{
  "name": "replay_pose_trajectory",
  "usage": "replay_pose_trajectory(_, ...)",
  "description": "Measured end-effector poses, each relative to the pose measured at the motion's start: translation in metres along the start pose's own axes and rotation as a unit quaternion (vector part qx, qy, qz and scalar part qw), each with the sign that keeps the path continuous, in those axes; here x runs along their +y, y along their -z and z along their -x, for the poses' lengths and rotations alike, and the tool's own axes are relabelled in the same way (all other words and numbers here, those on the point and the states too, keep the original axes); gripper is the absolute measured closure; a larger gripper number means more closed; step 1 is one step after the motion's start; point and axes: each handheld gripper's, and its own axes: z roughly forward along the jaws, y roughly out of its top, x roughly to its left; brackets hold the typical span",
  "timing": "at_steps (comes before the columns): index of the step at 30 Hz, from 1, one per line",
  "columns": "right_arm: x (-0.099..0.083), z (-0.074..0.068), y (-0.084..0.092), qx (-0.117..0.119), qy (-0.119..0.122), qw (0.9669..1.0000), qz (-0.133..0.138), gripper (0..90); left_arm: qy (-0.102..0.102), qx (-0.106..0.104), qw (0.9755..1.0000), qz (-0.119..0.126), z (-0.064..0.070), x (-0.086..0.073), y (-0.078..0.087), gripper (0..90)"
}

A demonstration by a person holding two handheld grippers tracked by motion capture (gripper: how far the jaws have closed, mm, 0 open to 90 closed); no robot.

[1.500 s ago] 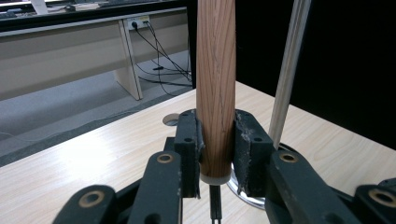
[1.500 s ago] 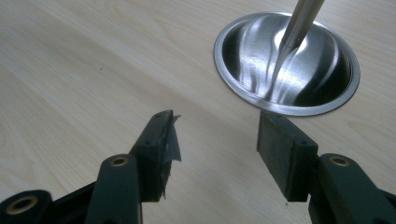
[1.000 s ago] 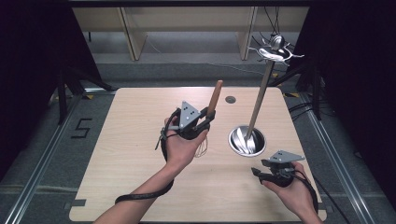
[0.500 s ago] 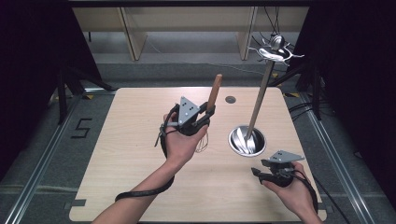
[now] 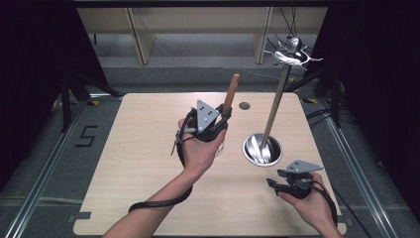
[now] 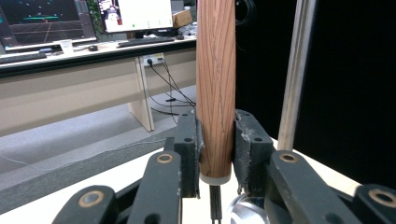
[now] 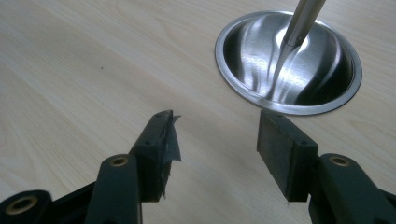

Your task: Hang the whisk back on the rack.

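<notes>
Left tongs (image 5: pixel 219 120), raised above the middle of the wooden counter (image 5: pixel 129 163), pinching a wooden handle (image 5: pixel 230 94) near its lower end; handle upright, tilted slightly, with a thin dark shaft below the pale collar in the left gripper view. Pads (image 6: pixel 190 140) pressed against both sides of the wood. Right tongs (image 7: pixel 212 140) spread wide, holding nothing, low over the counter's near right part, just beside a round steel base (image 5: pixel 261 149). Metal pole (image 5: pixel 275 106) rising from that base, leaning, topped by a shiny branched fitting (image 5: pixel 292 52). Small dark round hole (image 5: pixel 244 105) in the counter beyond the handle.
</notes>
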Motion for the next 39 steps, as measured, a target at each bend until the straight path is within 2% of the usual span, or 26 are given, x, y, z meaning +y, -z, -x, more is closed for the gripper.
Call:
replay_pose_trajectory(2,0.000,0.000,0.000,0.000,0.001,1.0000,-0.001,47.1,-0.004,0.004,1.0000,-0.002,0.001,0.001,0.000,72.5)
replay_pose_trajectory(3,0.001,0.002,0.000,-0.003,0.012,0.9999,0.000,47.1,-0.006,0.005,1.0000,-0.001,0.001,0.001,-0.001,72.5)
replay_pose_trajectory(4,0.000,0.000,0.000,0.000,-0.001,1.0000,-0.003,47.1,-0.006,0.009,0.9999,0.001,0.002,0.002,-0.002,72.5)
replay_pose_trajectory(10,0.000,-0.001,0.000,0.001,-0.004,1.0000,-0.003,47.0,-0.010,0.017,0.9998,0.004,0.004,0.006,-0.006,72.5)
replay_pose_trajectory(12,0.000,0.001,0.000,0.000,0.004,1.0000,-0.002,47.1,-0.010,0.019,0.9998,0.004,0.004,0.006,-0.006,72.5)
replay_pose_trajectory(13,0.000,0.000,0.000,0.000,-0.002,1.0000,-0.002,47.0,-0.010,0.021,0.9997,0.006,0.005,0.007,-0.007,72.5)
replay_pose_trajectory(29,0.000,-0.001,0.000,0.000,0.002,1.0000,-0.004,47.1,-0.012,0.024,0.9995,0.014,0.000,0.025,-0.019,72.5)
replay_pose_trajectory(39,0.001,-0.001,0.000,0.001,0.004,1.0000,-0.002,47.1,-0.020,0.027,0.9992,0.021,0.012,0.030,-0.021,72.4)
